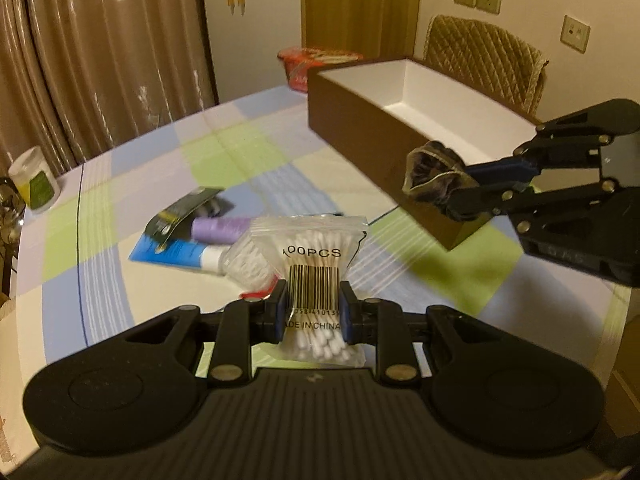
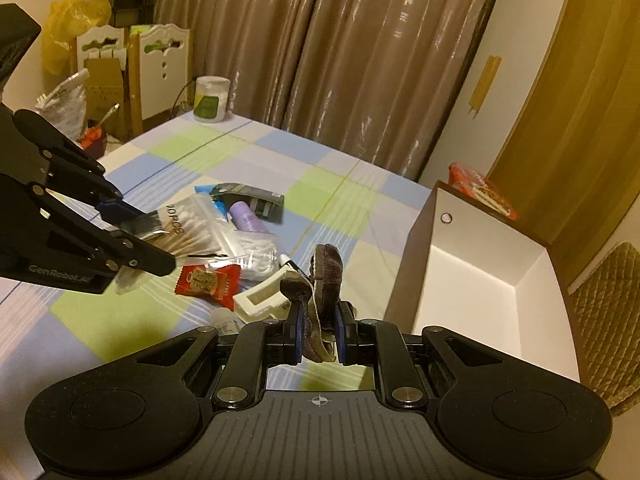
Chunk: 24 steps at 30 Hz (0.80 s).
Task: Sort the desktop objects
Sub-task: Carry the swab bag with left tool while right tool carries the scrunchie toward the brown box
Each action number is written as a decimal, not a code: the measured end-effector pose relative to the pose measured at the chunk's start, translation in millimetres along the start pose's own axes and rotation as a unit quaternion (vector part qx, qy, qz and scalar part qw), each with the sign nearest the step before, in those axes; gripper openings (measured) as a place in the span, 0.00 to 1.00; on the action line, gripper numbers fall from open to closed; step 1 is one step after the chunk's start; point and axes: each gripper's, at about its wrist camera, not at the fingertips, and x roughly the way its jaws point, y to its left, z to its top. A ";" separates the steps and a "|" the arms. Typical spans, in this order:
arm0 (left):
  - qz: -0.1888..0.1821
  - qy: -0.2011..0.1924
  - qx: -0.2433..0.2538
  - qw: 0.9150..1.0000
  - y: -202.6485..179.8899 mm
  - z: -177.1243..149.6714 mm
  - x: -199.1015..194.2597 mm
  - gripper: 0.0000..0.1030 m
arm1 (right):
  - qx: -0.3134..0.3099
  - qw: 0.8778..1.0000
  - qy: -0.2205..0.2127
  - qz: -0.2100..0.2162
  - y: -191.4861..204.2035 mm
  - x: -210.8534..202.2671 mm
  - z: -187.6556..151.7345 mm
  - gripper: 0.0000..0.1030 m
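Observation:
My left gripper (image 1: 314,298) is shut on a clear bag of cotton swabs (image 1: 316,252), gripping it at the barcode above the checked tablecloth (image 1: 224,148). In the right wrist view the left gripper (image 2: 156,236) comes in from the left with that bag (image 2: 192,230). My right gripper (image 2: 318,322) is shut on a dark velvet scrunchie (image 2: 326,272), which sticks up between the pads. In the left wrist view the right gripper (image 1: 464,186) holds the scrunchie (image 1: 430,178) in front of the brown box's near wall. The brown box (image 1: 352,128) (image 2: 404,280) has a white, empty inside.
On the cloth lie a purple tube (image 1: 220,228) (image 2: 248,220), a blue card pack (image 1: 176,252), a dark card package (image 2: 256,196), a second clear swab pack (image 2: 260,258), a red snack packet (image 2: 210,280) and a white plastic piece (image 2: 260,298). A round jar (image 2: 211,98) stands at the far corner.

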 end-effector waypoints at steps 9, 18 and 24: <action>0.045 0.000 -0.058 0.997 -77.5 20.2 3.2 0.20 | 0.014 0.998 -0.007 0.055 -76.2 -29.6 -43.1 0.14; 0.044 0.007 -0.110 0.993 -150.9 38.3 8.5 0.20 | 0.064 0.997 0.014 0.046 -141.8 -66.3 -83.0 0.14; 0.019 0.001 -0.084 0.996 -174.6 46.2 11.5 0.20 | 0.108 0.994 0.027 0.002 -160.8 -88.9 -103.9 0.14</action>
